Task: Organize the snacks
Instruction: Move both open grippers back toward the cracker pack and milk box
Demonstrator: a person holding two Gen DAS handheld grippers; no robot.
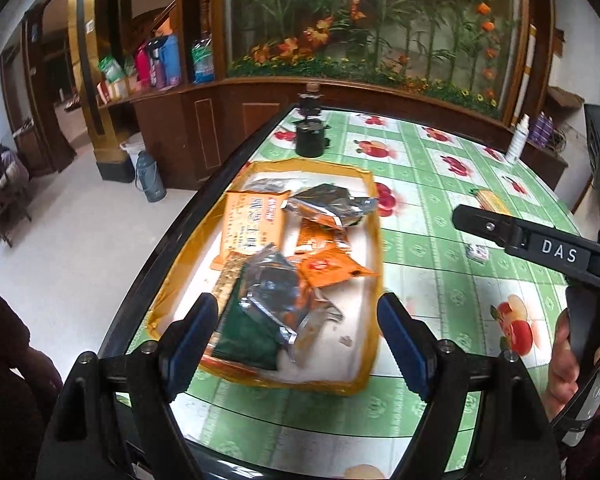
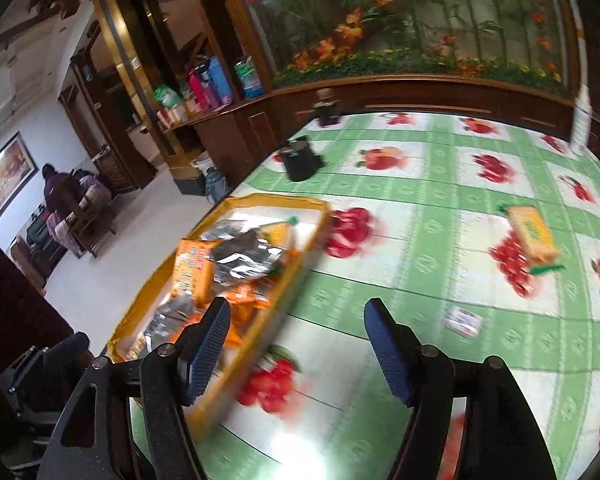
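A shallow yellow tray [image 1: 374,248] sits on the table's left side and holds several snack packets: orange ones [image 1: 254,222], silver foil ones [image 1: 328,202] and a green one [image 1: 252,328]. My left gripper [image 1: 298,334] is open and empty, just above the tray's near end. My right gripper [image 2: 296,344] is open and empty, over the table right of the tray [image 2: 300,264]; its finger shows in the left wrist view [image 1: 500,230]. A yellow snack bar [image 2: 534,236] and a small white packet [image 2: 464,320] lie loose on the tablecloth.
The table has a green checked cloth with fruit prints [image 1: 440,216]. A black cup-like object [image 1: 310,140] stands beyond the tray. A white bottle [image 1: 516,144] stands at the far right edge. A wooden cabinet with flowers [image 1: 360,32] is behind the table.
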